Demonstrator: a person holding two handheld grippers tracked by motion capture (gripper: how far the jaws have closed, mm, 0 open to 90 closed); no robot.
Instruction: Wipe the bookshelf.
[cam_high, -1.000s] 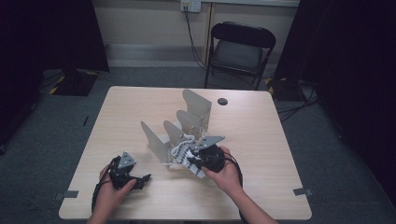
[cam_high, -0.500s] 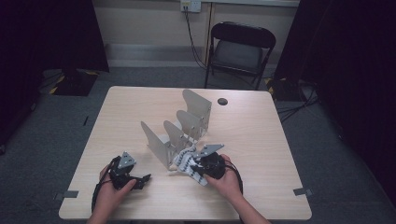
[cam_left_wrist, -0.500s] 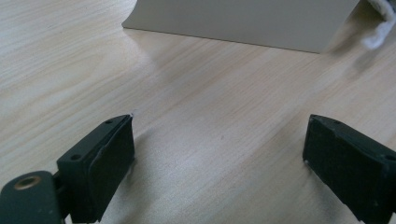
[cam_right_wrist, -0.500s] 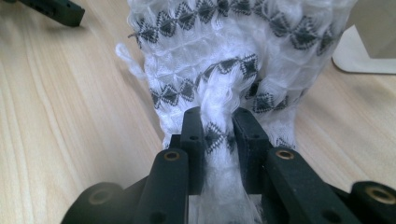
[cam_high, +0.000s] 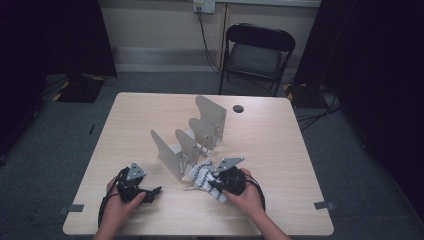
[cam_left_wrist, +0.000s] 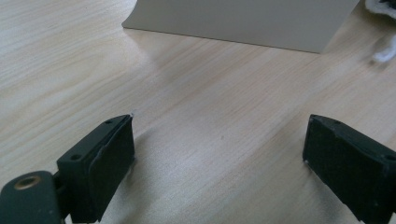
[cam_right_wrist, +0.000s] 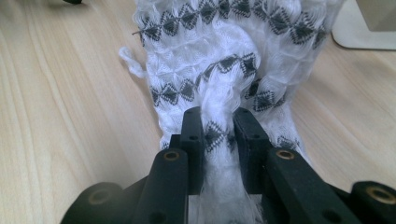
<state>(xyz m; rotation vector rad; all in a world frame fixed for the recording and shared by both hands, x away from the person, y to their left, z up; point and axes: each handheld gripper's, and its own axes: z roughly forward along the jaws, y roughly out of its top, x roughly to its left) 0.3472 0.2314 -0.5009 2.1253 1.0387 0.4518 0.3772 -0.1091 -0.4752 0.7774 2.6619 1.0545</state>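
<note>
Right gripper (cam_right_wrist: 218, 122) pinches a bunched fold of the sock (cam_right_wrist: 219, 56), which lies on the counter (cam_right_wrist: 60, 93) ahead of its fingers beside the rack (cam_high: 192, 137), seemingly to carry it, while left gripper (cam_left_wrist: 219, 154) rests spread and empty, waiting.

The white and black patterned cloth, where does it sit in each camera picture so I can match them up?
High view: the patterned cloth lies on the table at lower centre, just in front of the metal divider rack, under the right tool.
Left gripper view: a white scrap of it at the top right corner.
Right gripper view: centre, pinched between the jaws.
Shared landmark: the rack.
</note>
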